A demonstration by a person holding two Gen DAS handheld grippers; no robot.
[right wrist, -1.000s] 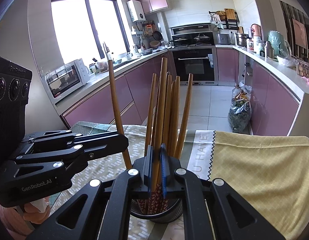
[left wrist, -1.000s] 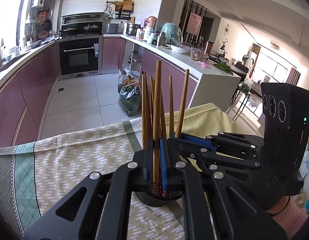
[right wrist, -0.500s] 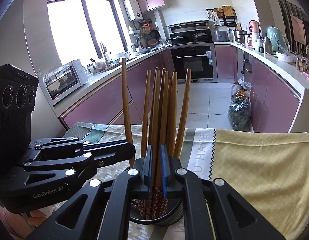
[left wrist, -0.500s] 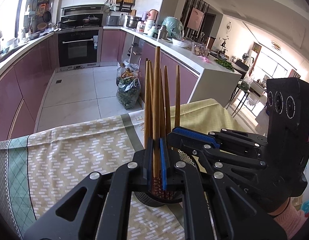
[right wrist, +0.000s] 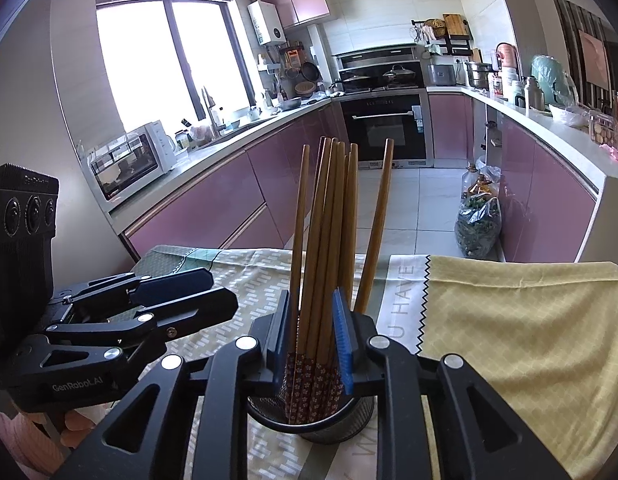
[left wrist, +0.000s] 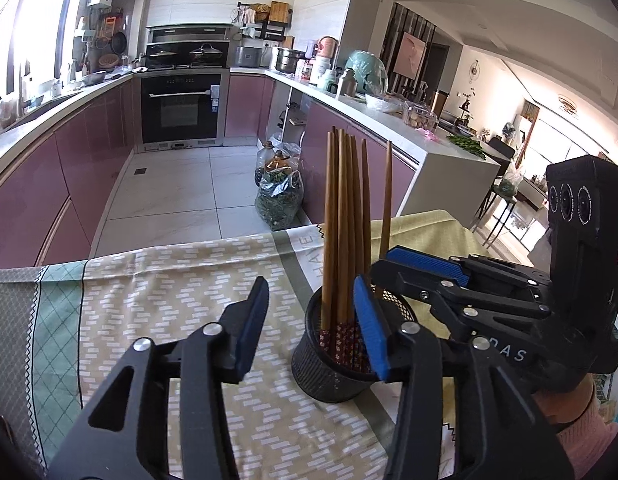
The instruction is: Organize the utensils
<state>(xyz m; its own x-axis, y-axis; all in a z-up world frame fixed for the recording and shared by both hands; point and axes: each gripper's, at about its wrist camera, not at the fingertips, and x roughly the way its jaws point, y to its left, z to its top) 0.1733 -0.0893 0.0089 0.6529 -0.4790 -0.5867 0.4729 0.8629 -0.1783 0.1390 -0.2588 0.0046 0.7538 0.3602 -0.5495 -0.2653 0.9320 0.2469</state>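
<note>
A black mesh holder (left wrist: 329, 372) (right wrist: 309, 424) stands on the patterned tablecloth (left wrist: 169, 280). Several wooden chopsticks (left wrist: 343, 220) (right wrist: 329, 240) with red floral ends stand upright in it. My left gripper (left wrist: 311, 328) (right wrist: 221, 290) is opening just in front of the holder. Its blue pads are wide apart and press on nothing, and the right finger overlaps the holder's rim. My right gripper (right wrist: 313, 340) (left wrist: 383, 266) is opening over the holder. The chopstick bundle rises between its parted pads, which do not grip it.
The table's far edge drops to the tiled kitchen floor, where a bag of greens (left wrist: 279, 200) and bottles stand. Purple cabinets, an oven (right wrist: 385, 128) and a microwave (right wrist: 129, 160) line the walls. A yellow cloth (right wrist: 509, 320) covers the table's right part.
Both grippers were shut on a chopstick and have since opened. The released chopsticks now stand with the others in the holder. The left gripper sank and shifted left of the holder.
</note>
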